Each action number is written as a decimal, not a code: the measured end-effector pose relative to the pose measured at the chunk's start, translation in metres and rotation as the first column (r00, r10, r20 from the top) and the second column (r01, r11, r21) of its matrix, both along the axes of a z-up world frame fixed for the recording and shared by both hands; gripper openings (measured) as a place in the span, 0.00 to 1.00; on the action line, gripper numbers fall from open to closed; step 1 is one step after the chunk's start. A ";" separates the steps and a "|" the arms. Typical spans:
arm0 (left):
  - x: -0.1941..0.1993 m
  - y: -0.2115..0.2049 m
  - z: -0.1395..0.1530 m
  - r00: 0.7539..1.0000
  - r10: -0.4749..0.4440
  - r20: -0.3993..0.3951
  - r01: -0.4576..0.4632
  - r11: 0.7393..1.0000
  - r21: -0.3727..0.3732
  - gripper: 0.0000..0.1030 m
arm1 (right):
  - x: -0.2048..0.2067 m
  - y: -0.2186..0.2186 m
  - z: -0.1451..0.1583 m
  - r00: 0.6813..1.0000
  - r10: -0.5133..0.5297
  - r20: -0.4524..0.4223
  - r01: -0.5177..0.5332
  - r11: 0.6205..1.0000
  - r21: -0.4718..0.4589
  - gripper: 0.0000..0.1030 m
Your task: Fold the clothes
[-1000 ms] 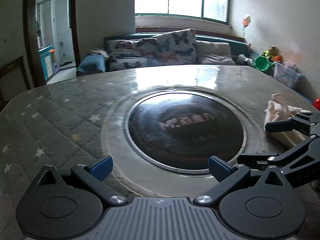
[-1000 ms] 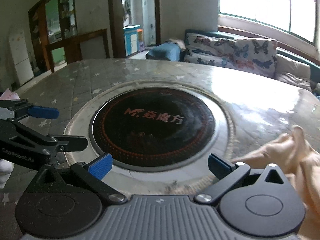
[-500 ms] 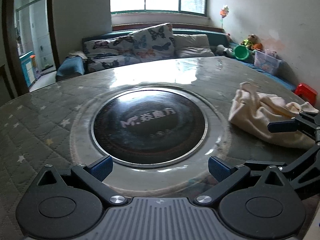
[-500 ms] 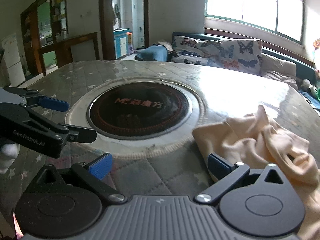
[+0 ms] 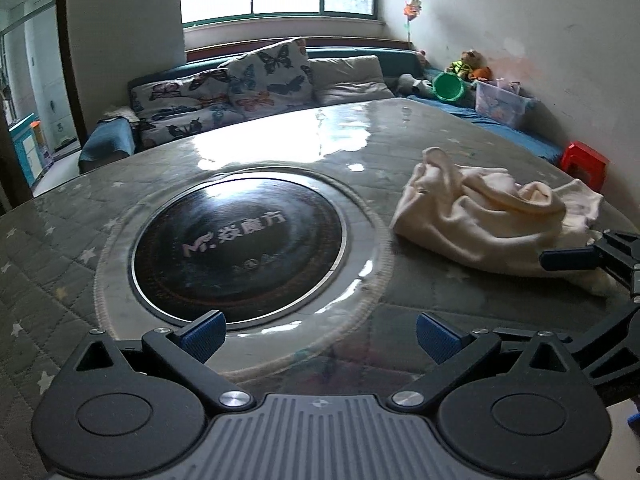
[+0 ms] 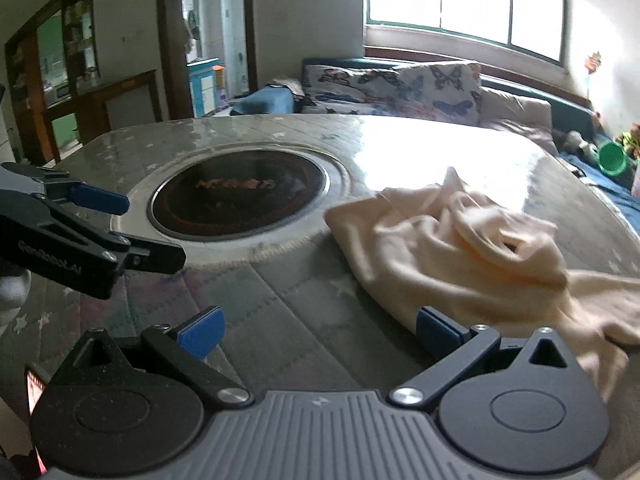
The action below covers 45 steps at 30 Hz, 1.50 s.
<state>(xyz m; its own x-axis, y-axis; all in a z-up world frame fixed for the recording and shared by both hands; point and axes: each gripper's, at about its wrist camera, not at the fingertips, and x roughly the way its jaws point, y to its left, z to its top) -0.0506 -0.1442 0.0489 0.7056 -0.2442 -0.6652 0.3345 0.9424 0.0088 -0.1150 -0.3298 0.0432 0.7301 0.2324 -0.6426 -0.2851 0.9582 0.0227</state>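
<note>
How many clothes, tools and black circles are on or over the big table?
Cream clothes: 1, crumpled on the table
Tools: 2, left tool and right tool, both open
Black round plates: 1
Total: 4

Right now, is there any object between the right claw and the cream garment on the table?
Nothing visible. The right claw is open, and the cream garment lies crumpled just ahead of its right finger, on bare table.

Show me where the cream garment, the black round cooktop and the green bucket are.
garment [image 6: 460,248], right wrist view, middle of the crumpled cloth.
cooktop [image 5: 238,246], left wrist view, centre of the black glass.
bucket [image 5: 450,86], left wrist view, its open mouth.
</note>
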 end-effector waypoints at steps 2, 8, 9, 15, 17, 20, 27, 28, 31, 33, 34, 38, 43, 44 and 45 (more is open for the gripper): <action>-0.004 -0.007 0.002 1.000 -0.013 -0.002 0.013 1.000 0.003 1.00 | -0.006 -0.006 -0.001 1.000 -0.018 -0.005 0.018 1.000 -0.001 1.00; -0.013 -0.025 0.008 0.999 -0.051 -0.001 0.051 0.999 0.017 1.00 | -0.026 -0.023 -0.001 0.998 -0.062 -0.012 0.062 0.998 -0.007 1.00; -0.014 -0.028 0.009 0.998 -0.056 -0.002 0.056 0.998 0.020 1.00 | -0.029 -0.026 -0.001 0.997 -0.070 -0.013 0.070 0.998 -0.007 1.00; -0.018 -0.041 0.010 0.997 -0.078 -0.011 0.078 0.996 0.037 1.00 | -0.047 -0.041 0.001 0.993 -0.115 -0.012 0.115 0.993 -0.017 1.00; -0.020 -0.045 0.010 0.996 -0.087 -0.013 0.088 0.995 0.043 1.00 | -0.050 -0.045 0.000 0.992 -0.127 -0.018 0.127 0.992 -0.013 1.00; -0.022 -0.051 0.010 0.994 -0.104 -0.015 0.105 0.993 0.047 1.00 | -0.054 -0.049 -0.001 0.989 -0.144 -0.023 0.144 0.990 -0.005 1.00; -0.026 -0.063 0.011 0.990 -0.138 -0.011 0.138 0.988 0.066 1.00 | -0.060 -0.055 -0.001 0.985 -0.169 -0.028 0.169 0.986 0.003 1.00; -0.027 -0.064 0.011 0.990 -0.140 -0.011 0.141 0.988 0.068 1.00 | -0.061 -0.056 -0.001 0.985 -0.170 -0.029 0.170 0.985 0.003 1.00; -0.027 -0.065 0.011 0.990 -0.144 -0.015 0.144 0.987 0.072 1.00 | -0.061 -0.057 -0.003 0.984 -0.173 -0.034 0.173 0.985 0.003 1.00; -0.027 -0.066 0.011 0.989 -0.146 -0.016 0.147 0.986 0.076 1.00 | -0.061 -0.057 -0.005 0.984 -0.176 -0.041 0.176 0.984 0.002 1.00; -0.027 -0.066 0.010 0.989 -0.148 -0.017 0.149 0.986 0.078 1.00 | -0.060 -0.058 -0.006 0.983 -0.178 -0.045 0.178 0.984 0.002 1.00; -0.027 -0.069 0.009 0.988 -0.154 -0.022 0.155 0.984 0.085 1.00 | -0.059 -0.059 -0.011 0.981 -0.186 -0.060 0.186 0.983 -0.003 1.00; -0.027 -0.072 0.007 0.986 -0.161 -0.030 0.164 0.982 0.093 1.00 | -0.057 -0.063 -0.016 0.975 -0.205 -0.082 0.206 0.979 0.000 1.00; -0.026 -0.073 0.006 0.986 -0.163 -0.032 0.165 0.982 0.095 1.00 | -0.057 -0.063 -0.016 0.975 -0.207 -0.084 0.207 0.978 -0.002 1.00; -0.026 -0.074 0.005 0.986 -0.163 -0.034 0.166 0.981 0.097 1.00 | -0.057 -0.064 -0.017 0.974 -0.209 -0.086 0.209 0.978 -0.004 1.00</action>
